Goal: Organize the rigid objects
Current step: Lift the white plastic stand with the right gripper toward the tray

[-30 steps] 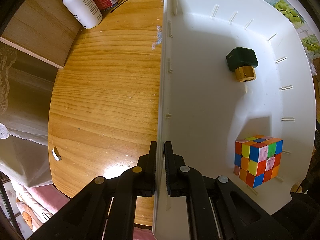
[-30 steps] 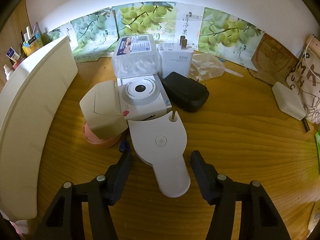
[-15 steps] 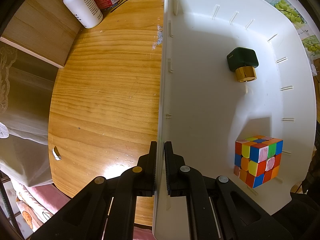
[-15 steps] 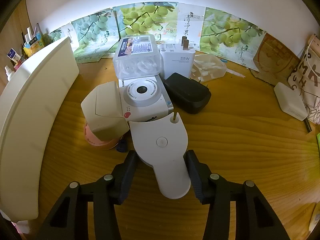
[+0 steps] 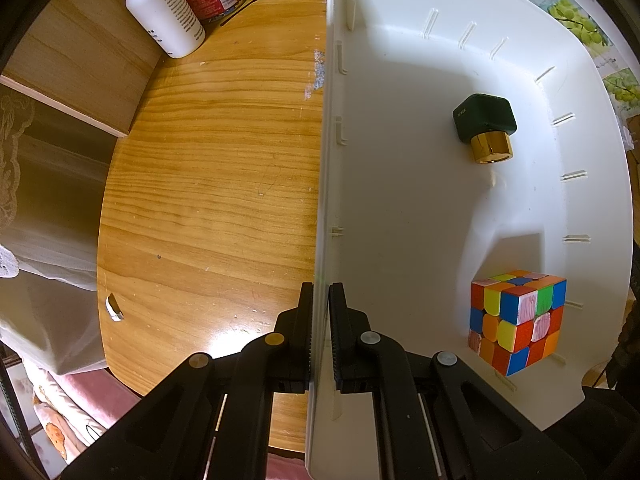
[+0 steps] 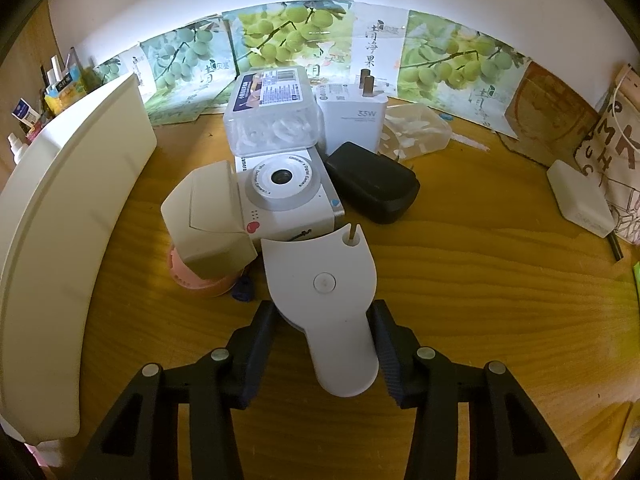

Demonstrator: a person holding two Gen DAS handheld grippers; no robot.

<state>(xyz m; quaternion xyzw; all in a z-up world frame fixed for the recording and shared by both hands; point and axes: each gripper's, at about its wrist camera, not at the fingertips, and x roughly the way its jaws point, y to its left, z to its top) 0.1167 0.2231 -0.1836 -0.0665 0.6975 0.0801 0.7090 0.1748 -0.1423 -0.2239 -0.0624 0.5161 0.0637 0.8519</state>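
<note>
The white bin's wall [image 5: 320,184] is clamped by the left gripper [image 5: 319,332]. A white handled device [image 6: 324,300] is straddled by the right gripper [image 6: 322,350], whose jaws are spread, barely touching it.

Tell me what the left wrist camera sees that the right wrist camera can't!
Only the left wrist view looks inside the white bin: a colourful puzzle cube and a dark green bottle with a gold cap. The left gripper is shut on the bin's wall.

Only the right wrist view shows the white handheld device between the right gripper's fingers, the white toy camera, a black case and a white charger.

Both views show the bin and the wooden table.
</note>
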